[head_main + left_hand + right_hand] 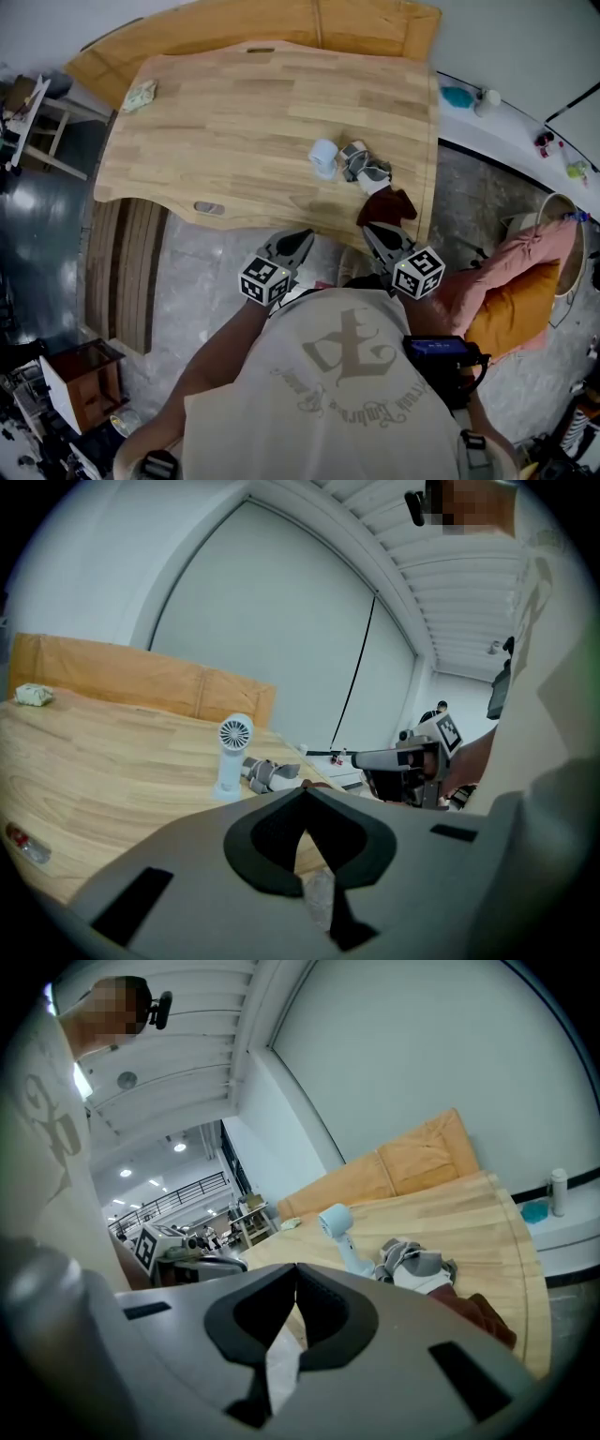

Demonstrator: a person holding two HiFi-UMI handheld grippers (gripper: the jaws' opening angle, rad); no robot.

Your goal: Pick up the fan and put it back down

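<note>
A small pale blue fan (324, 157) stands upright on the wooden table (225, 122), right of its middle. The left gripper view shows the fan (232, 752) ahead and to the left, its grille facing the camera. The fan (339, 1227) also appears ahead in the right gripper view. My left gripper (298, 242) hovers just off the table's near edge, jaws shut and empty. My right gripper (375, 234) is beside it at the same edge, also shut with nothing in it. Both sit well short of the fan.
A grey and white cloth bundle (361, 164) lies right next to the fan, and a dark red cloth (386, 204) rests near the table's front right edge. A small packet (140, 96) sits at the far left corner. Pink and orange cushions (525, 281) lie to the right.
</note>
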